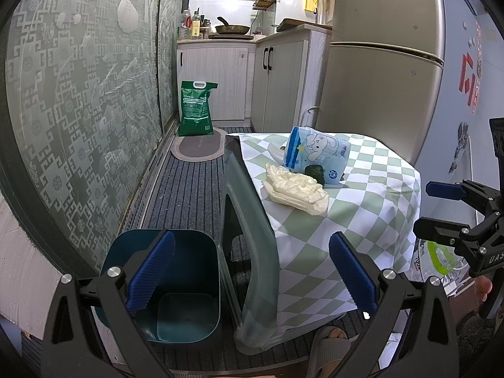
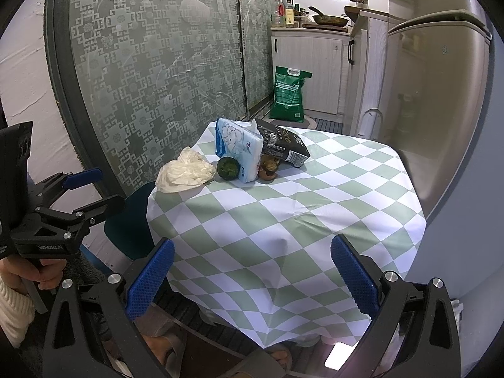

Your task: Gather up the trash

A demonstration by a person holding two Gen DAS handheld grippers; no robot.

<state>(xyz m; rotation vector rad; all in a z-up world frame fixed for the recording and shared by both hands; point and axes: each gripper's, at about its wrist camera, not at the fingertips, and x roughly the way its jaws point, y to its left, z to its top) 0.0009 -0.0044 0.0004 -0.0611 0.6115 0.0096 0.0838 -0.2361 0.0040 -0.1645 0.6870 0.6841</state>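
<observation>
A crumpled white plastic bag (image 1: 296, 189) (image 2: 186, 174) lies on the checkered table (image 1: 362, 208) (image 2: 283, 214), beside a small dark green round thing (image 1: 315, 173) (image 2: 228, 167), a blue tissue pack (image 1: 316, 156) (image 2: 239, 148), a black snack bag (image 2: 283, 146) and brown peel scraps (image 2: 269, 168). A teal trash bin (image 1: 176, 286) (image 2: 129, 230) stands on the floor left of the table. My left gripper (image 1: 252, 280) is open and empty above the bin and table edge. My right gripper (image 2: 252, 280) is open and empty over the table's near side.
A patterned glass sliding door (image 1: 88, 110) runs along the left. A fridge (image 1: 384, 63) stands behind the table on the right. A green sack (image 1: 196, 108) sits on the floor by the kitchen cabinets. A grey plastic stool (image 1: 249, 252) stands between bin and table.
</observation>
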